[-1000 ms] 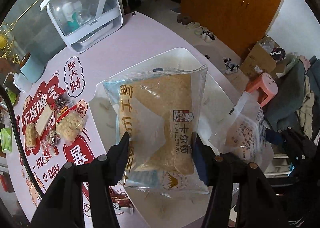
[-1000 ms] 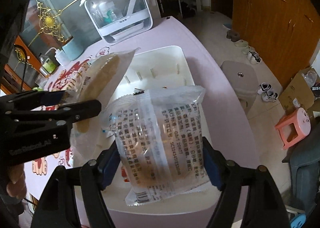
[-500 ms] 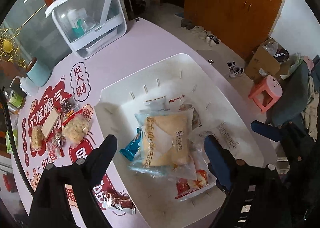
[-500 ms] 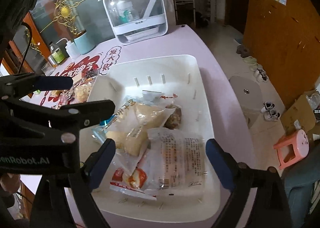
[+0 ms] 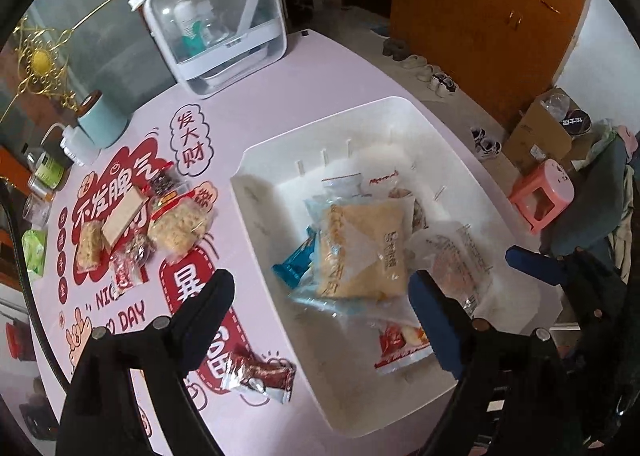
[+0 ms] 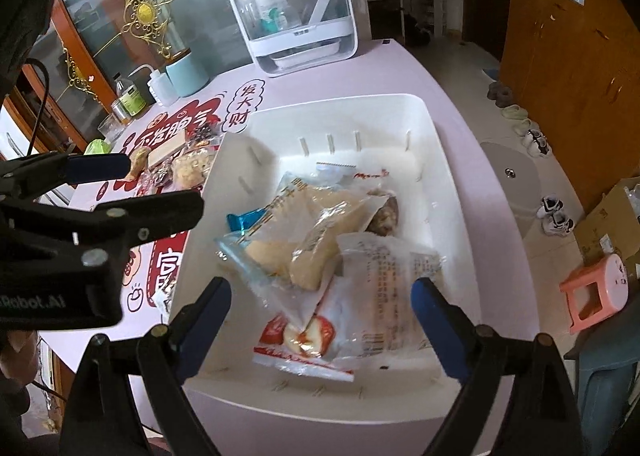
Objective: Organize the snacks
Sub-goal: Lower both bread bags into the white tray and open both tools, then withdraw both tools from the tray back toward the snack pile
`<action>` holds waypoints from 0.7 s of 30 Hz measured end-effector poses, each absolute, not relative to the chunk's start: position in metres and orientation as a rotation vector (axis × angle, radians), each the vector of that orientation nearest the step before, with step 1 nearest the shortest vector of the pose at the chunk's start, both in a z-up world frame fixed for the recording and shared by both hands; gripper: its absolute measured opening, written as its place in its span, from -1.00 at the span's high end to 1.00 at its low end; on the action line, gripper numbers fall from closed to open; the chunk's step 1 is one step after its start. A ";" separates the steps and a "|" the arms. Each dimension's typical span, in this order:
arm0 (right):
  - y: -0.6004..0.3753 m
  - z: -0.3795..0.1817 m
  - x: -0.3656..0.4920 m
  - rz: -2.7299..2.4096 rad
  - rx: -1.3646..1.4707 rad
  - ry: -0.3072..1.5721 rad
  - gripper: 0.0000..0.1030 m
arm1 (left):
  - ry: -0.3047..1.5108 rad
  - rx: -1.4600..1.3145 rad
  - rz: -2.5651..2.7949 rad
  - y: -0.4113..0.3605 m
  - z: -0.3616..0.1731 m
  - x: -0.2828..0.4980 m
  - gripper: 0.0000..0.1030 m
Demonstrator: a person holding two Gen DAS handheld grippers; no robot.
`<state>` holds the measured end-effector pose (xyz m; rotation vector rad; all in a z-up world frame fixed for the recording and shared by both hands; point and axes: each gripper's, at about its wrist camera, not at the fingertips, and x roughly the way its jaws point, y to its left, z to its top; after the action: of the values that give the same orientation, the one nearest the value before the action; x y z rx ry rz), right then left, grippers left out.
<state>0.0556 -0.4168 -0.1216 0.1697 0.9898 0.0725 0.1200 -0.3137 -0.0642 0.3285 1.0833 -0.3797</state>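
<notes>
Lay heaped flat in the white bin (image 5: 452, 144): tan cake packet (image 5: 362, 252) atop a blue wrapper (image 5: 294, 264), clear printed packet (image 6: 384, 288) overlapping a red-and-white one (image 6: 300, 336); more snacks (image 5: 140, 232) clustered on the surface (image 5: 240, 116) beside it

Snack packets (image 6: 320, 256) in white bin (image 6: 448, 160)

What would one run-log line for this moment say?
left gripper: open, empty | right gripper: open, empty | cake packet, printed packet: in white bin | table: snacks left
</notes>
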 end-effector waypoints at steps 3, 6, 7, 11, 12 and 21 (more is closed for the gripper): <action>-0.408 -0.121 0.052 0.074 0.170 0.989 -0.79 | 1.079 0.326 -0.373 -0.302 -0.061 0.114 -0.71; -0.397 -0.119 0.048 0.077 0.161 0.998 -0.79 | 1.072 0.327 -0.362 -0.290 -0.057 0.106 -0.71; -0.394 -0.119 0.047 0.078 0.163 1.001 -0.79 | 1.068 0.327 -0.358 -0.285 -0.055 0.103 -0.71; -0.384 -0.113 0.044 0.077 0.186 0.992 -0.79 | 1.047 0.324 -0.341 -0.261 -0.047 0.093 -0.71; -0.382 -0.111 0.043 0.068 0.190 0.982 -0.79 | 1.042 0.321 -0.337 -0.256 -0.045 0.092 -0.71; -0.358 -0.084 0.036 -0.053 0.259 0.895 -0.79 | 1.023 0.278 -0.311 -0.182 -0.032 0.084 -0.71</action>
<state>0.0362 -0.3576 -0.0840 0.2586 0.8954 -0.0534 0.0844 -0.1823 -0.0325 0.2785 1.0234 -0.3114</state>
